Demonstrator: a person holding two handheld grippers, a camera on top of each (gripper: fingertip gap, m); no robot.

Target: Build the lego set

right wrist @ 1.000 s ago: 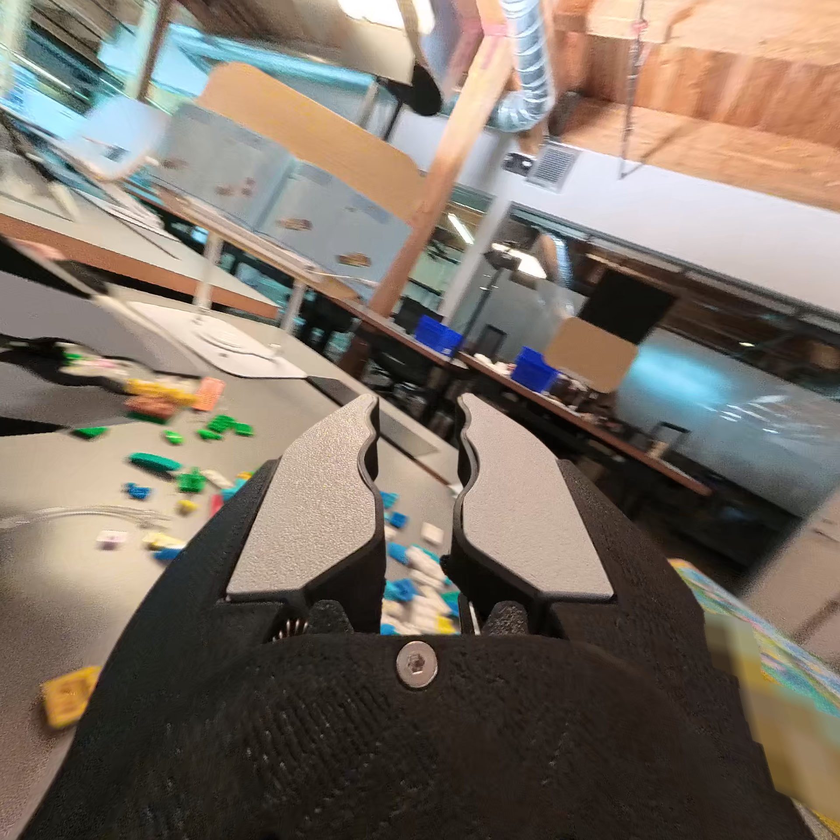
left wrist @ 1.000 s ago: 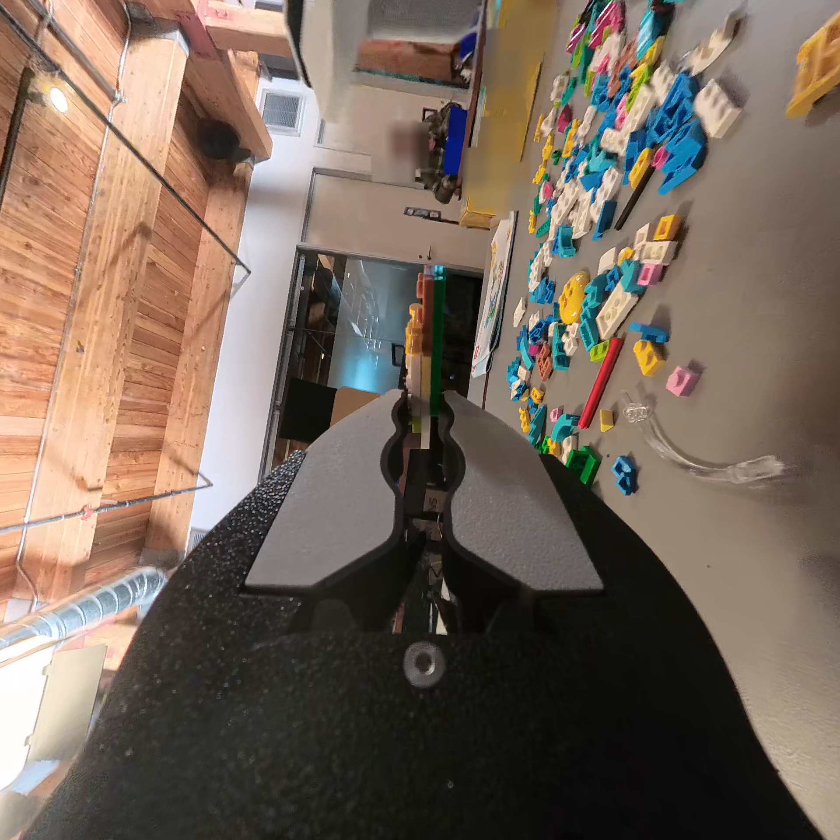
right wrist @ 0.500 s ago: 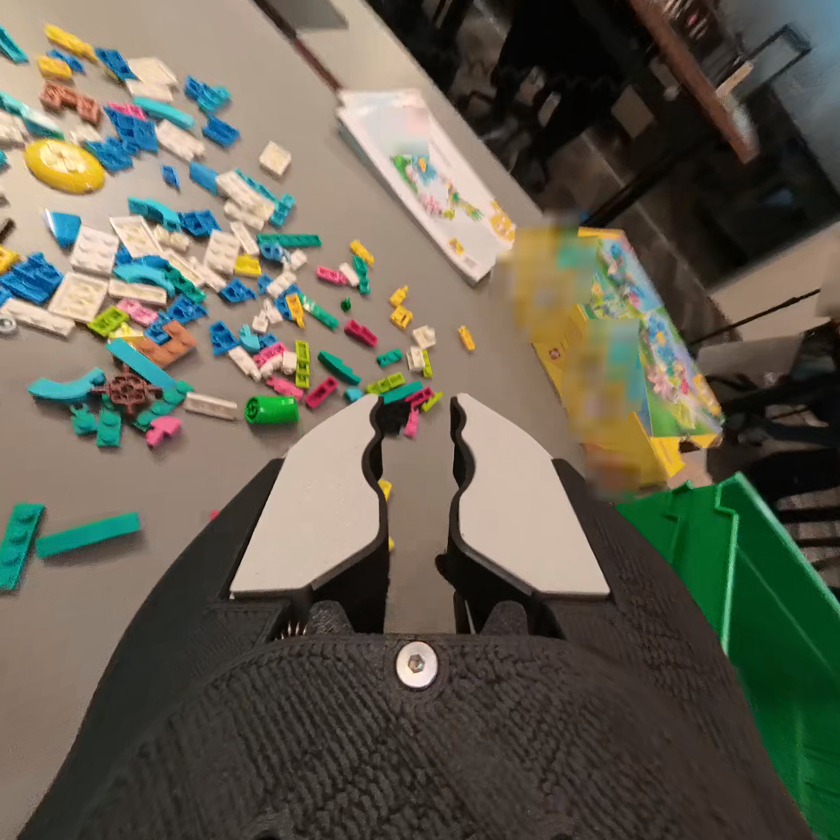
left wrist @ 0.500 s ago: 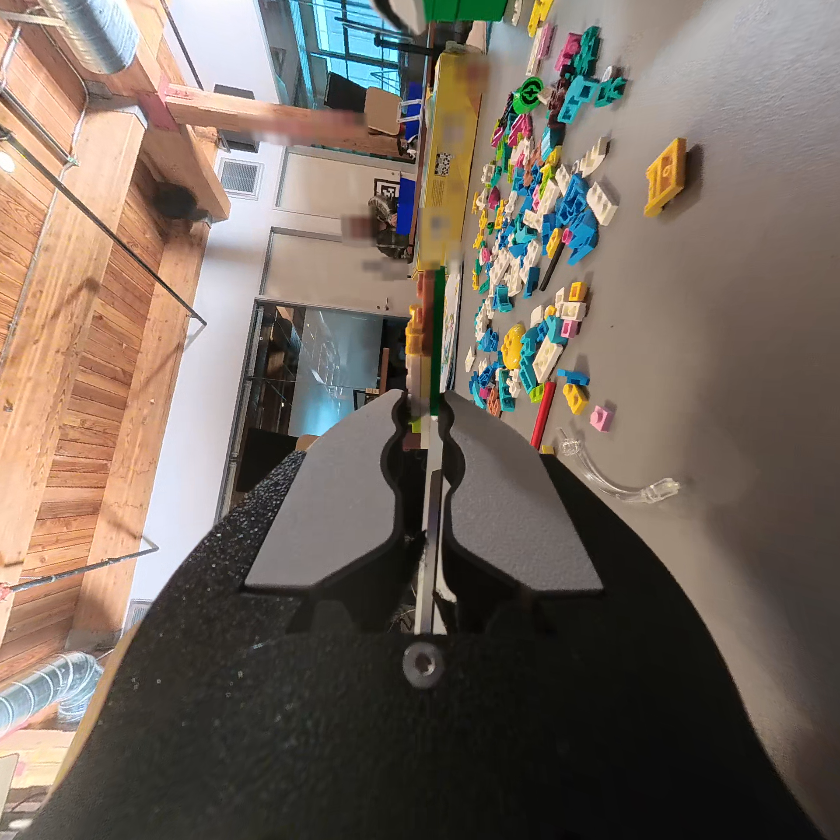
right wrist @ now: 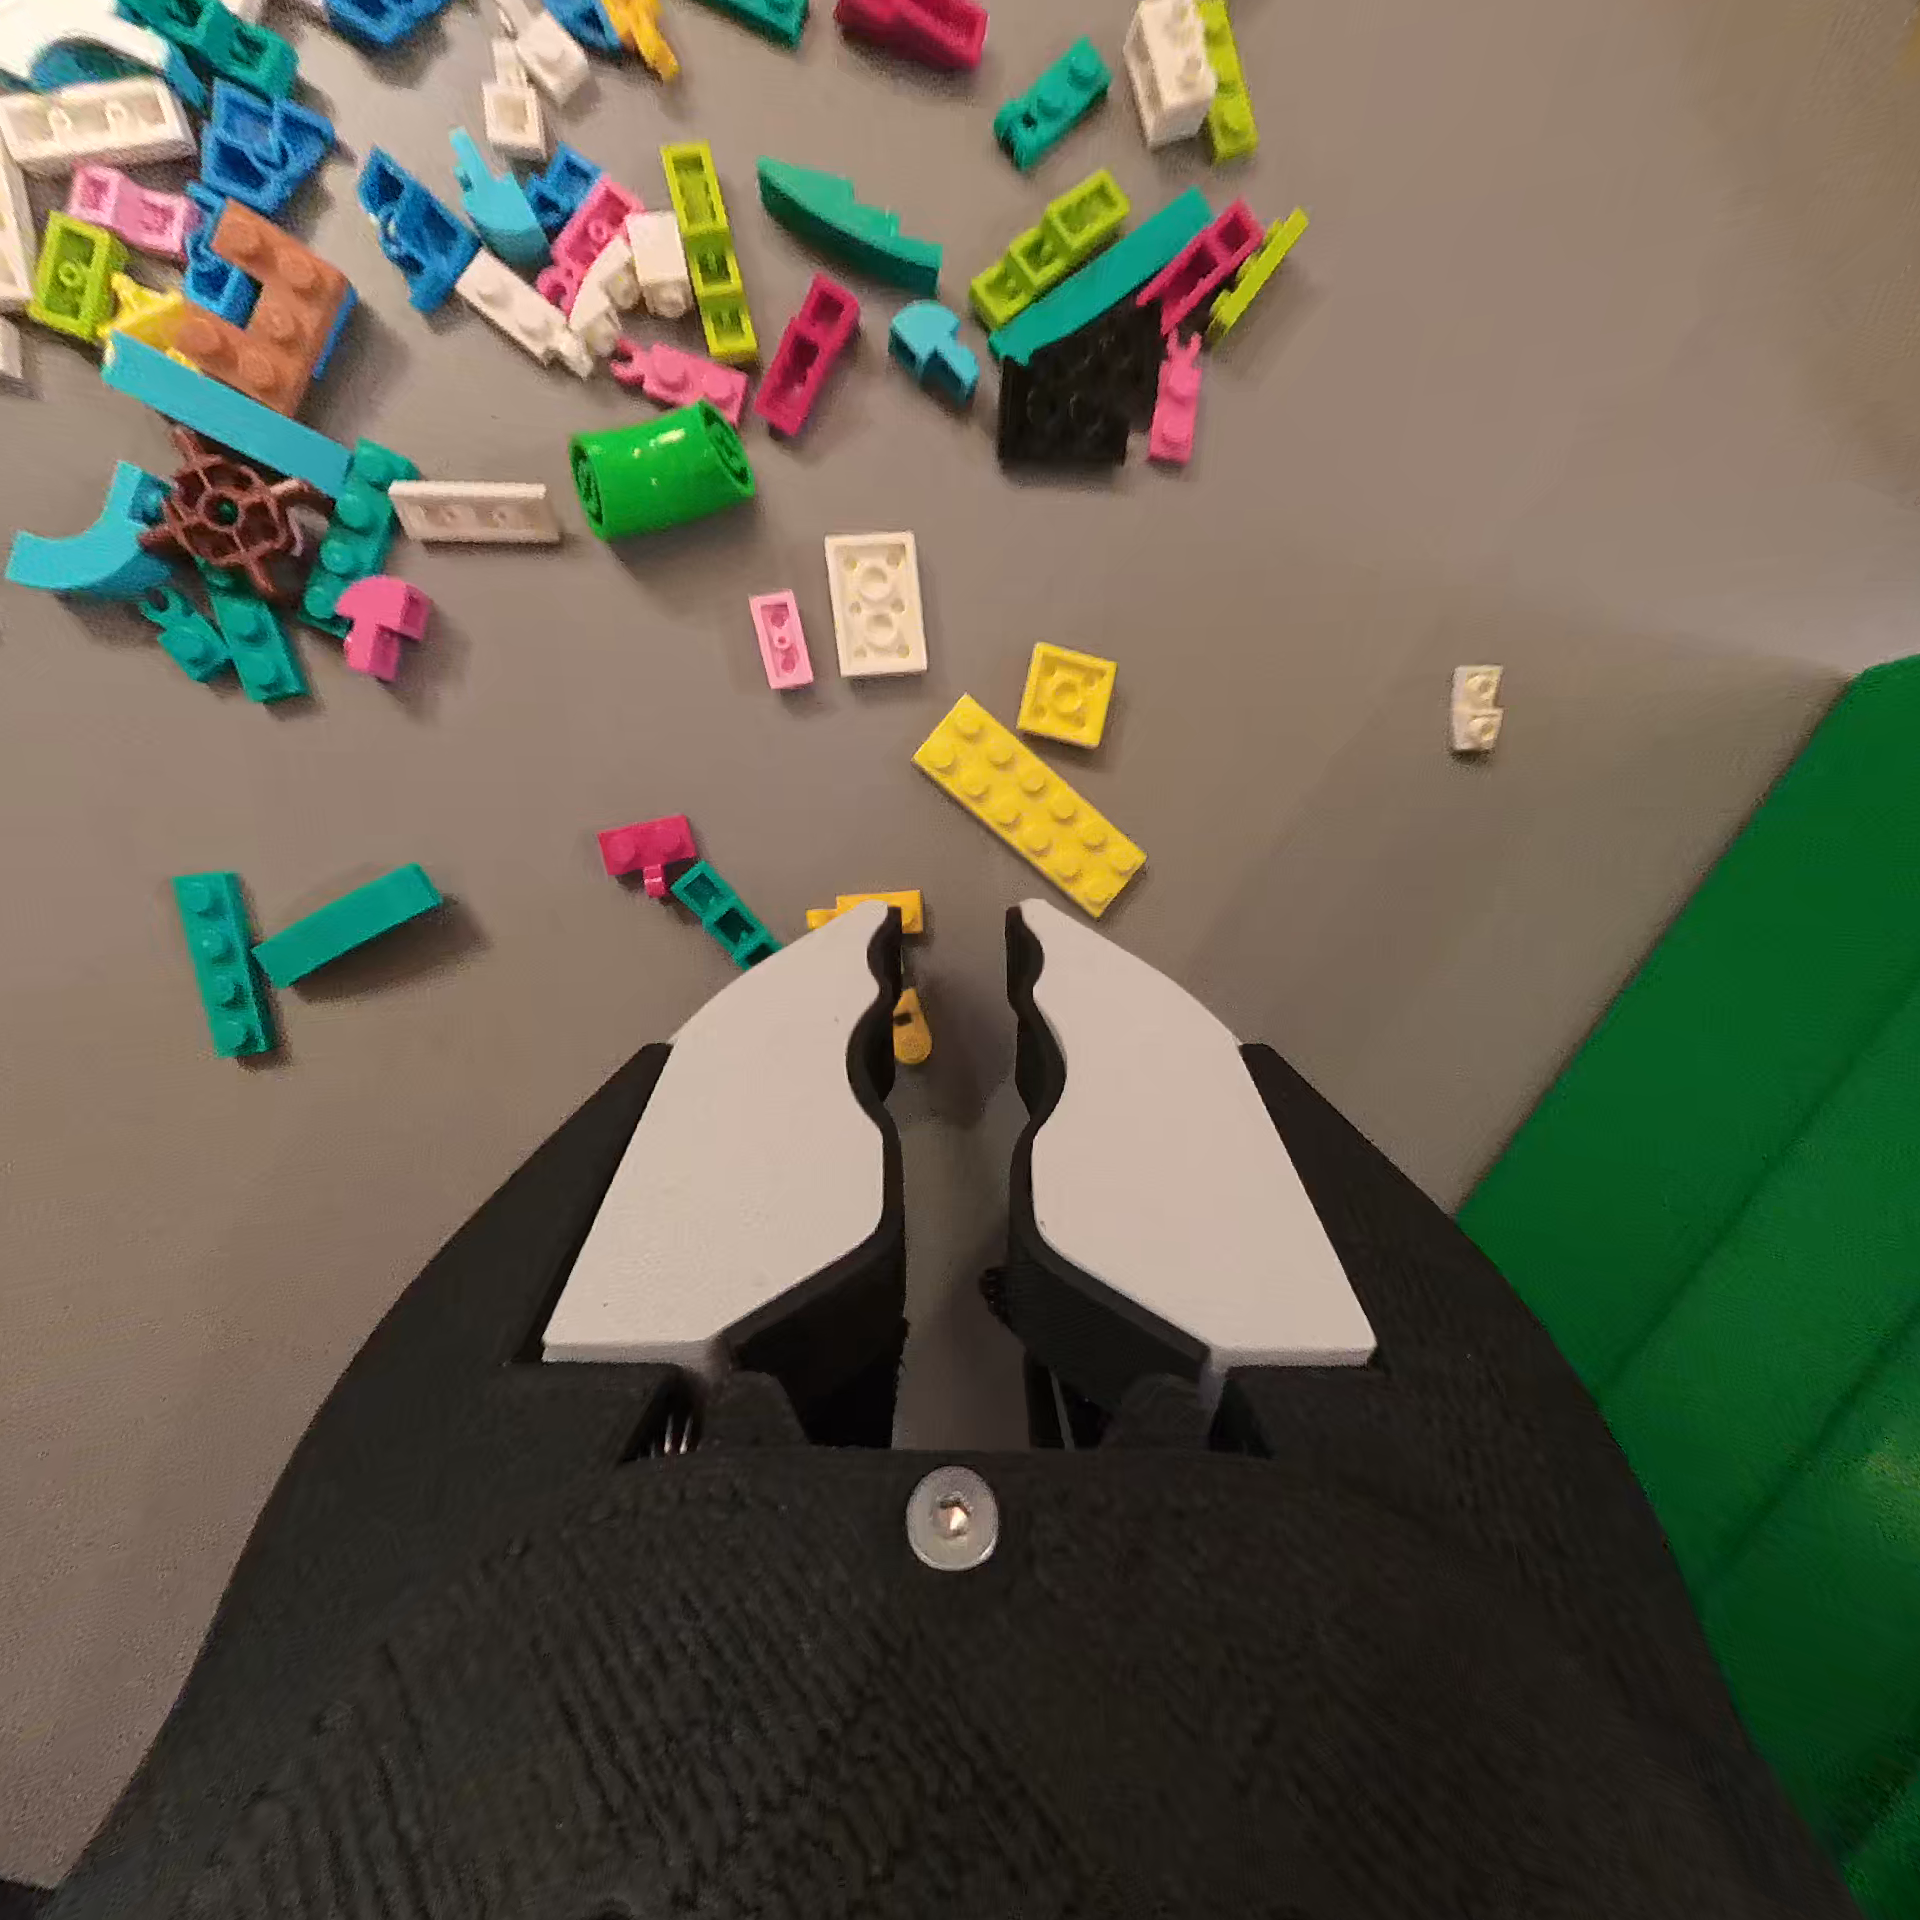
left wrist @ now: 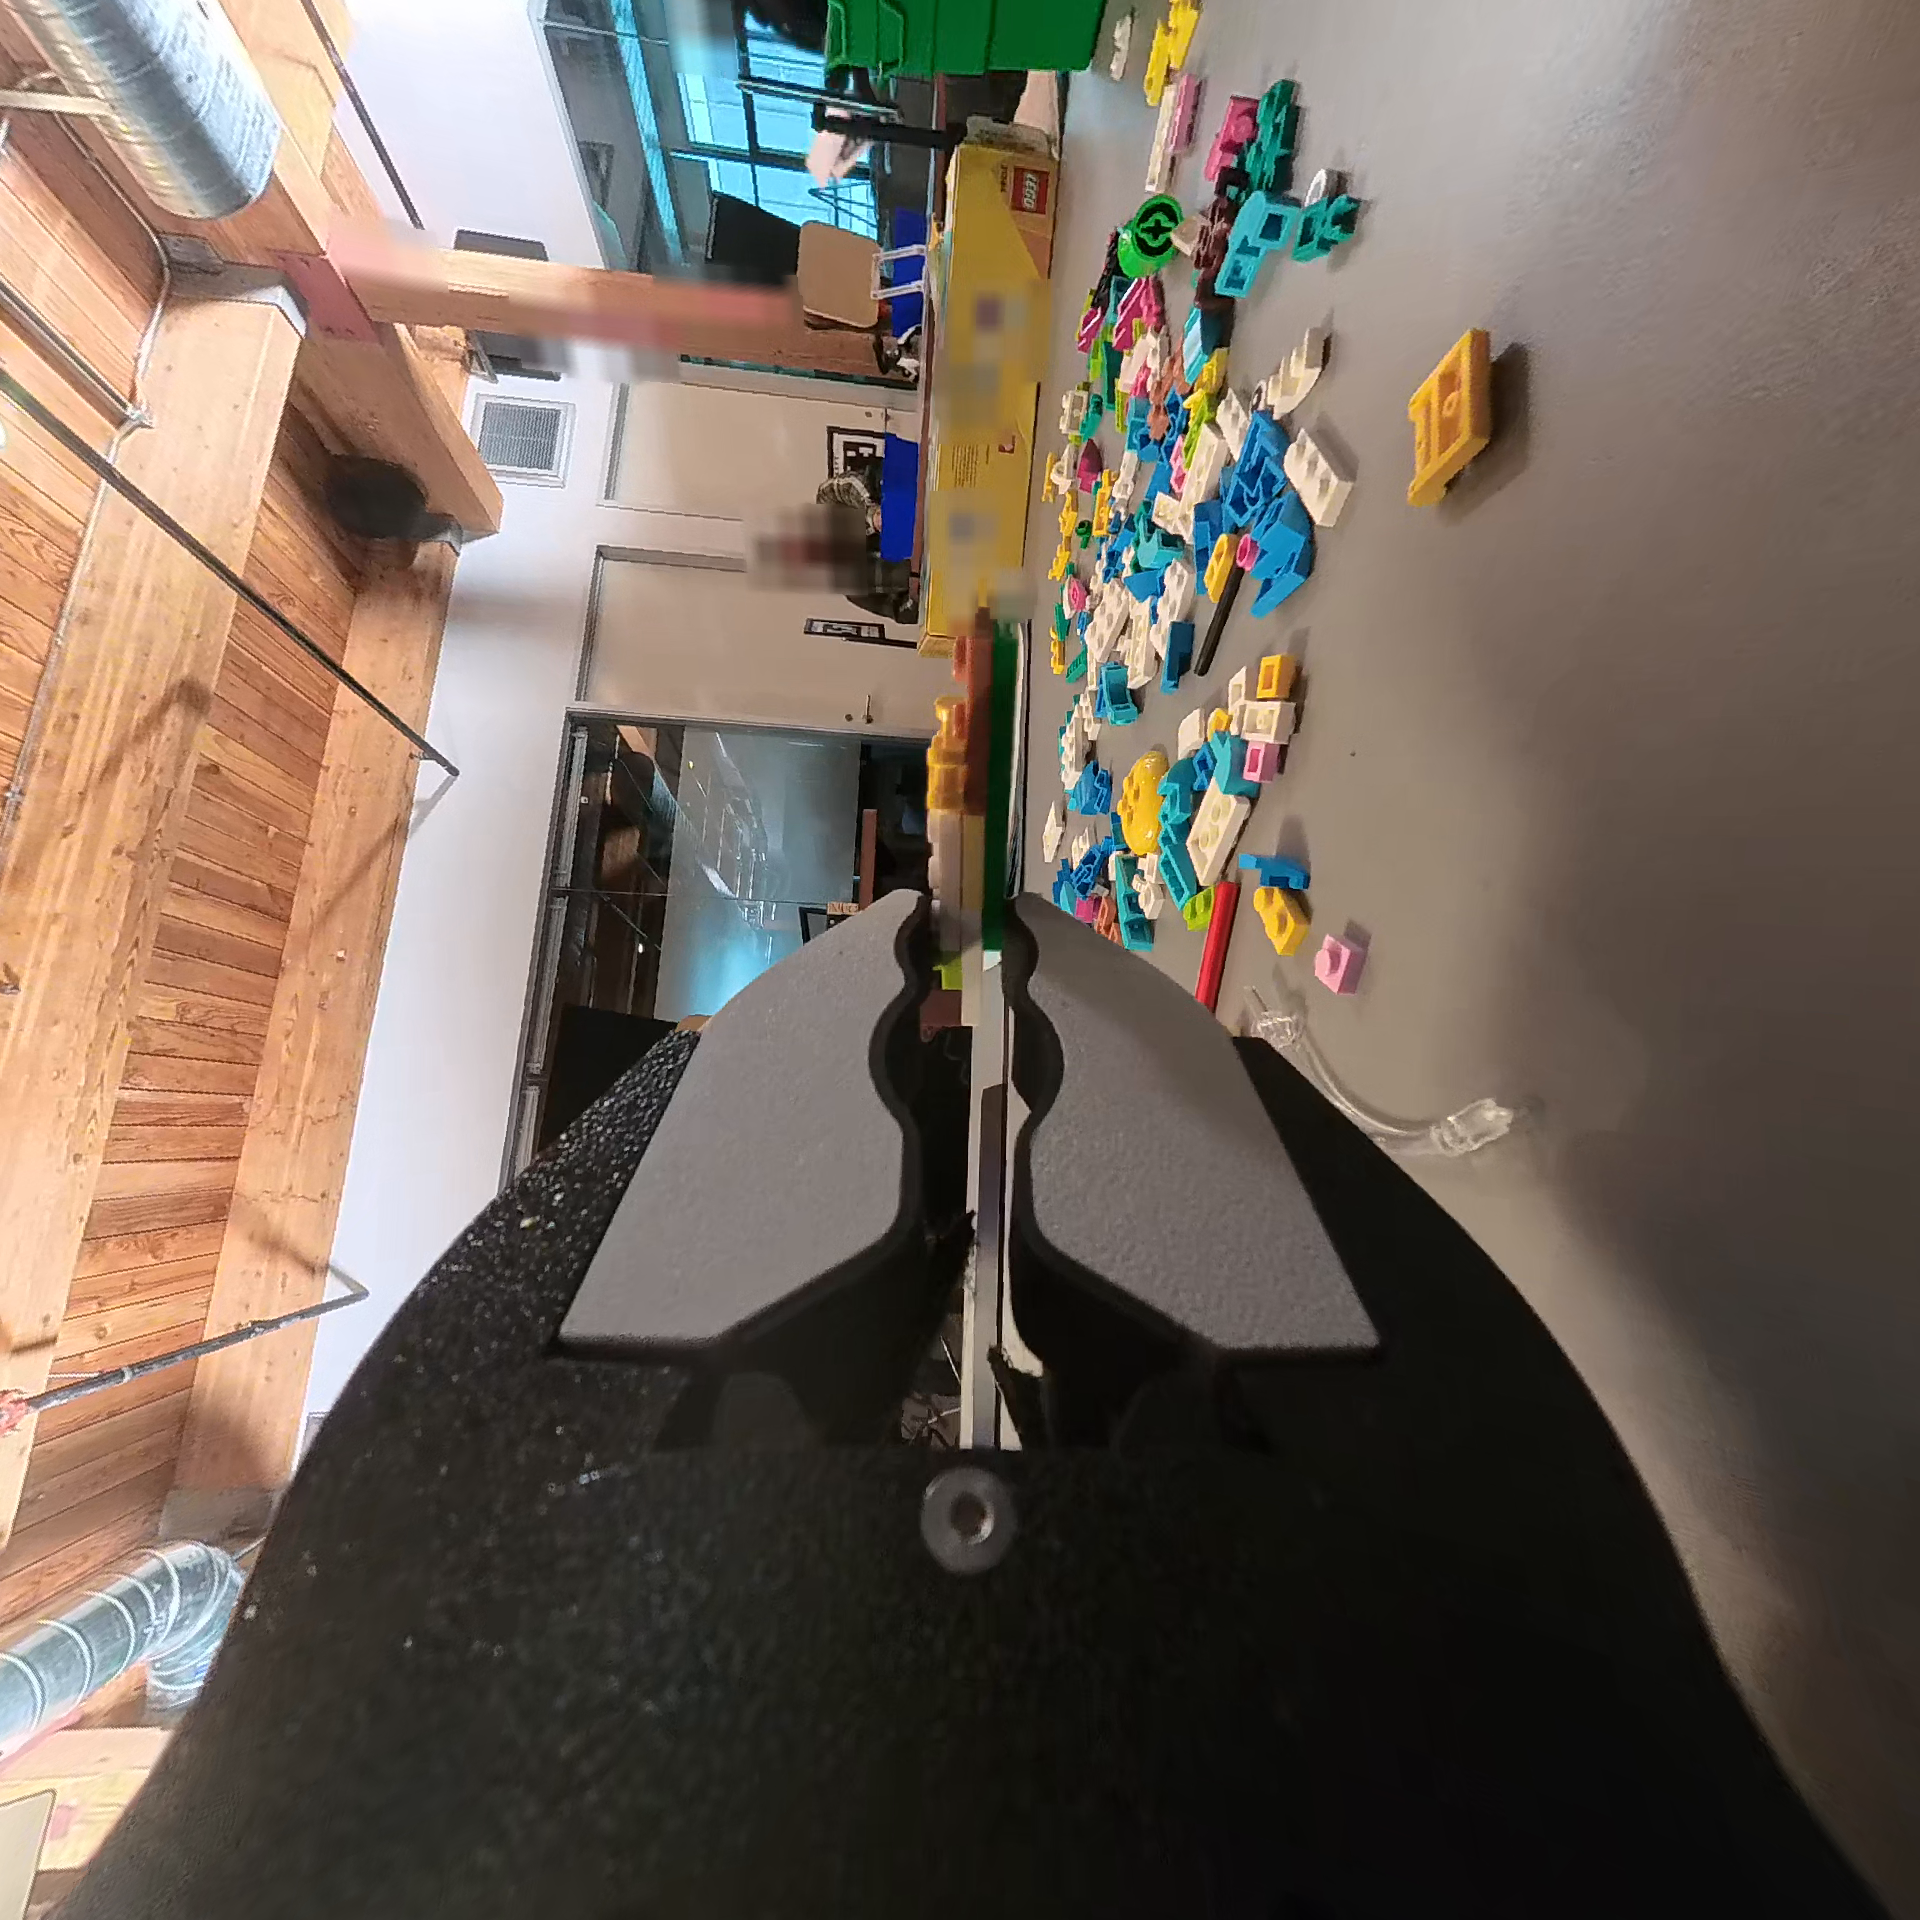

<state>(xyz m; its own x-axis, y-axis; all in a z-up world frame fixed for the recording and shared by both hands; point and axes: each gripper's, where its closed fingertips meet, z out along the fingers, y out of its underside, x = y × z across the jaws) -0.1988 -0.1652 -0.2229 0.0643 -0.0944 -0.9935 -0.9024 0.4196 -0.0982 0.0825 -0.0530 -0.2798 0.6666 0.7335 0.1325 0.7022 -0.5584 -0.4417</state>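
A: What is hard to make out?

B: The left gripper closes its fingers on a partly built model seen edge-on: a green plate with orange, yellow and white bricks stacked on one side. Its near end is hidden between the fingers, and its far end is blurred.

A: And the right gripper?

B: Its fingers stand slightly apart and hold nothing. A small yellow piece lies on the surface in the gap, half hidden by one finger.

A: The surface and room?

B: A grey surface strewn with loose bricks, thickest at eleven o'clock in the right wrist view. A long yellow plate lies just past the fingertips at one o'clock. A green bin is cut off at three o'clock. The left wrist view, turned sideways, shows wooden walls and a yellow box.
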